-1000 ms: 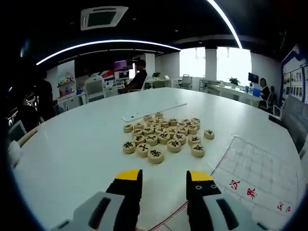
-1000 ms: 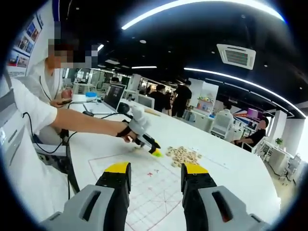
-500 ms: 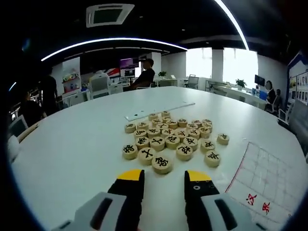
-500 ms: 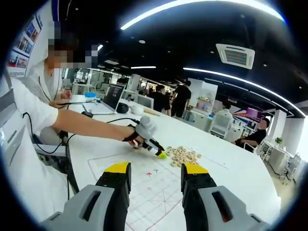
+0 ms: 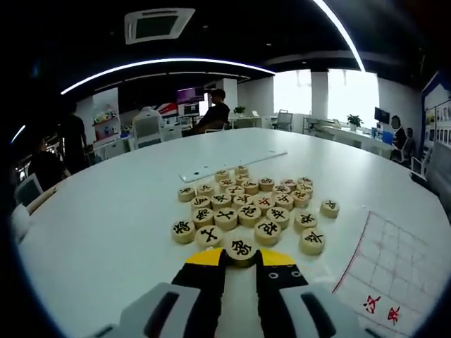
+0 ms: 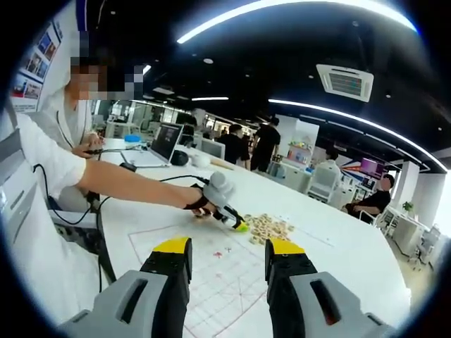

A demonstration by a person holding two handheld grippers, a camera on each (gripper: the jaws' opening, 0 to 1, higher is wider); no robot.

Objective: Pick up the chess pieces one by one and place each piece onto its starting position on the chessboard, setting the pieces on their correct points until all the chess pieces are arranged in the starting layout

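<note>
Chess piece (image 5: 242, 248) between left gripper (image 5: 242, 258) jaws, pinched at pile's near edge, right gripper (image 6: 227, 248) jaws spread.

Left hand-held gripper (image 5: 242, 258) closing around nearest chess piece (image 5: 242, 248); pile of chess pieces (image 5: 248, 209) beyond on white worktop (image 5: 106, 218); chessboard (image 5: 398, 264) right.

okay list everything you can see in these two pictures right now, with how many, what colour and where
chess pieces: about twenty, tan discs with black characters, clustered on the table ahead of the left tongs
nearest piece: one, tan, between the left tongs' tips
chessboard: one, white sheet with red grid, right of the cluster
table: one, white, round
flat strip: one, white, beyond the pieces
laptop: one, dark, far table edge
left tongs: yellow-tipped, closed around the nearest piece
right tongs: yellow-tipped, open above the chessboard
person's arm: one, reaching to the pieces
</note>
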